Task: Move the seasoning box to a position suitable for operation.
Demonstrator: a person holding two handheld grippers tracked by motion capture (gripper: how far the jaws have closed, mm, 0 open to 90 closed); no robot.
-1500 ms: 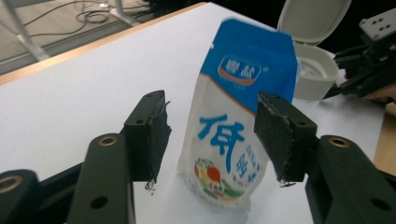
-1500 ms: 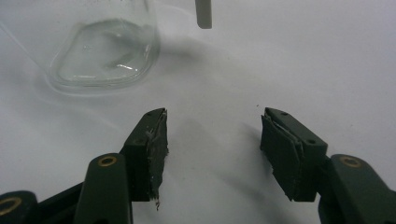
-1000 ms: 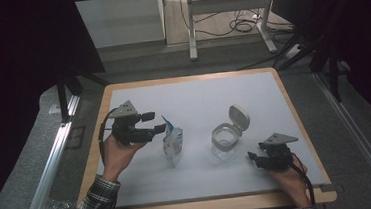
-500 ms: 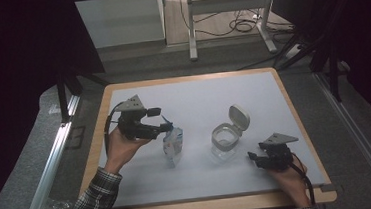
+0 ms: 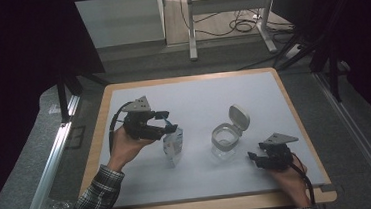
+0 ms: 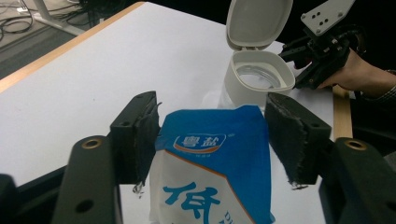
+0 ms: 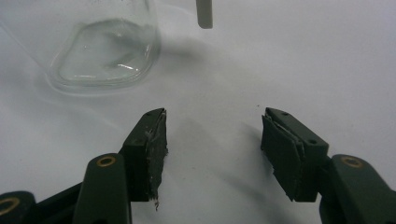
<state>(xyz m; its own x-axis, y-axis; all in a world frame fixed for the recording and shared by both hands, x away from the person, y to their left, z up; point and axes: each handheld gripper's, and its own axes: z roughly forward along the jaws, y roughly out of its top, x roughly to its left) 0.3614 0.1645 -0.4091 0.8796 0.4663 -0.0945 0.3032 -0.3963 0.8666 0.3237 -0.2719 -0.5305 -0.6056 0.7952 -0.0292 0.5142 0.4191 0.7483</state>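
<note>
A blue-and-white salt bag (image 5: 173, 144) stands upright left of the table's middle. My left gripper (image 5: 169, 122) is open, with its jaws on either side of the bag's blue top (image 6: 215, 158). One pad (image 6: 140, 135) is at the bag's edge and the other pad (image 6: 289, 140) stands a little apart from it. A clear jar (image 5: 224, 139) with a grey collar and a flipped-up lid (image 5: 238, 118) stands to the right of the bag. My right gripper (image 5: 254, 158) rests open on the table just right of the jar (image 7: 105, 46), with nothing between its jaws (image 7: 212, 144).
The white mat (image 5: 198, 98) covers a wooden-edged table (image 5: 216, 206). In the left gripper view the jar (image 6: 261, 79) stands beyond the bag, and the right gripper (image 6: 292, 51) and its hand are behind it. A desk frame (image 5: 226, 11) and cables lie on the floor beyond the table.
The left gripper has shifted slightly right and turned, so its jaws now straddle the bag's top. The right gripper, the bag and the jar have stayed put.
</note>
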